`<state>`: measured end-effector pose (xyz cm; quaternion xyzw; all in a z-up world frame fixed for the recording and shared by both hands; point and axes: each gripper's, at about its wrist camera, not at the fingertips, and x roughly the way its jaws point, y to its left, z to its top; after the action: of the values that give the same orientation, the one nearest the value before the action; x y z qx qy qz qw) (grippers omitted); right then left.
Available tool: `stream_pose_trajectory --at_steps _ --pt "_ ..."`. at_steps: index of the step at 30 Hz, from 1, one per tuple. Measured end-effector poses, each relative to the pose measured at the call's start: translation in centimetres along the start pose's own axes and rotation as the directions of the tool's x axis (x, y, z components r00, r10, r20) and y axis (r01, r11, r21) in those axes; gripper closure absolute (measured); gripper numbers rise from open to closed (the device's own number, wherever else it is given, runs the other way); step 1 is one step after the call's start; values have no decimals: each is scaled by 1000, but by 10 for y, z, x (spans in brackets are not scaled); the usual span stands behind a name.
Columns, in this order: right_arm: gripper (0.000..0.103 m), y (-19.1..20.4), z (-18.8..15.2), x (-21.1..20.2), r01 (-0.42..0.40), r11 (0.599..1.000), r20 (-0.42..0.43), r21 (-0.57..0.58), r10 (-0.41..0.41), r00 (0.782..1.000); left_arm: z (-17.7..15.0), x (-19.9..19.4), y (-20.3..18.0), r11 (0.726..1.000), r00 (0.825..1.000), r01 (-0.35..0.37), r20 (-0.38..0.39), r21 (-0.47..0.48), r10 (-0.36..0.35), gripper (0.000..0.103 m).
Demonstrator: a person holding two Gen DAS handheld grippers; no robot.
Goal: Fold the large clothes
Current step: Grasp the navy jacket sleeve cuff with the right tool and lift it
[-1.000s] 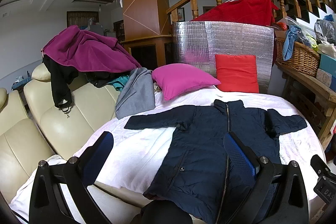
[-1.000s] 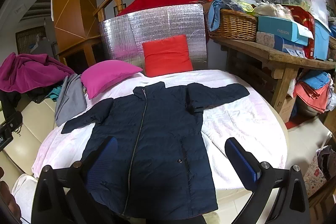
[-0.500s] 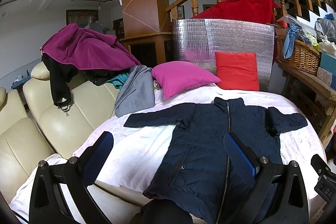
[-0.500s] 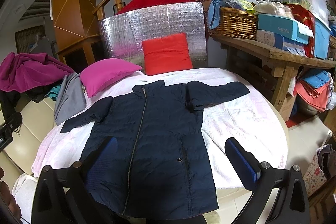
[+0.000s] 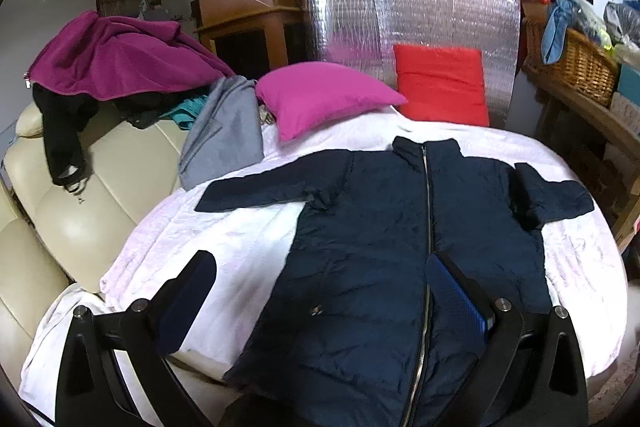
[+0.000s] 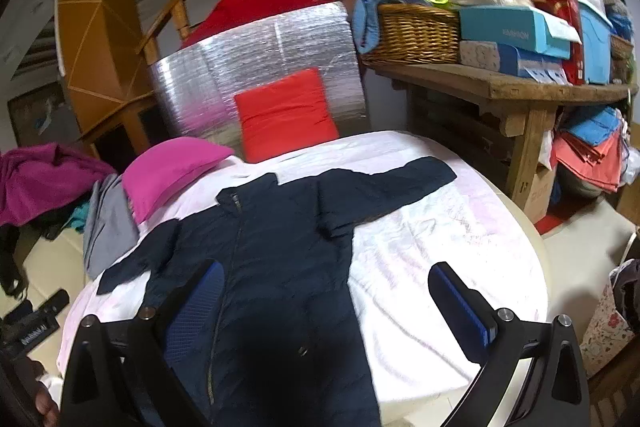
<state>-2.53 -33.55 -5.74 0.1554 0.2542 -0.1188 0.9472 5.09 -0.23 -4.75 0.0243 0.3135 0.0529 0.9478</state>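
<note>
A dark navy zip-up puffer jacket [image 5: 384, 247] [image 6: 272, 267] lies flat and face up on a round table under a pale pink cloth [image 5: 224, 251] [image 6: 432, 251], both sleeves spread sideways. My left gripper [image 5: 320, 291] hovers open over the jacket's lower left front, nothing between its blue pads. My right gripper [image 6: 328, 299] is open as well, above the jacket's lower right side and the bare cloth, and holds nothing. The jacket's hem runs out of sight under both grippers.
A magenta pillow [image 5: 320, 95] and a red cushion [image 5: 440, 87] lean against a silver foil panel [image 5: 400, 19] at the table's back. A cream sofa [image 5: 68, 211] piled with clothes stands left. A wooden bench [image 6: 512, 87] with a wicker basket [image 6: 416, 31] and boxes stands right.
Both grippers have moved forward and tipped down toward the jacket, so it fills more of each view. The right wrist view has also tilted. The jacket itself has not moved.
</note>
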Motion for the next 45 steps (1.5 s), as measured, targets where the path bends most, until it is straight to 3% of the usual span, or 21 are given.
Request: stream_pose_trajectory --at_steps 6,10,14,16,20,26,31,34,38,41,45 --pt "0 -40 27 71 -79 995 -77 62 83 994 15 55 -26 1000 997 26 -74 -16 -27 0" --pt "0 -84 47 134 -122 973 -105 194 144 984 25 93 -44 1000 995 17 -98 -21 -19 0" --pt "1 -130 55 200 -161 918 -117 362 216 969 36 140 -69 999 993 8 -119 -47 -14 0" --pt "7 -155 59 232 -170 881 -110 442 241 964 40 164 -81 998 990 9 -137 -61 -17 0" --pt "27 -199 63 289 -123 824 -128 553 230 965 49 211 -100 995 986 -3 -164 -103 -14 0" --pt "30 -248 70 366 -65 727 -144 684 222 964 49 251 -117 995 989 -45 -143 -89 32 0" --pt "36 -263 72 413 0 700 -174 714 177 969 48 267 -114 996 986 -69 -153 -51 60 0" --pt "43 -266 73 423 16 706 -154 708 132 979 51 268 -108 996 986 -71 -154 -53 62 0" --pt "77 -264 74 434 47 724 -169 689 97 981 53 267 -104 996 987 -69 -149 -50 61 0" --pt "88 -249 80 425 15 747 -134 664 99 986 55 265 -102 996 988 -72 -139 -43 66 0" --pt "88 -205 102 399 -67 822 -58 565 120 991 58 261 -94 996 990 -68 -129 -58 60 0"
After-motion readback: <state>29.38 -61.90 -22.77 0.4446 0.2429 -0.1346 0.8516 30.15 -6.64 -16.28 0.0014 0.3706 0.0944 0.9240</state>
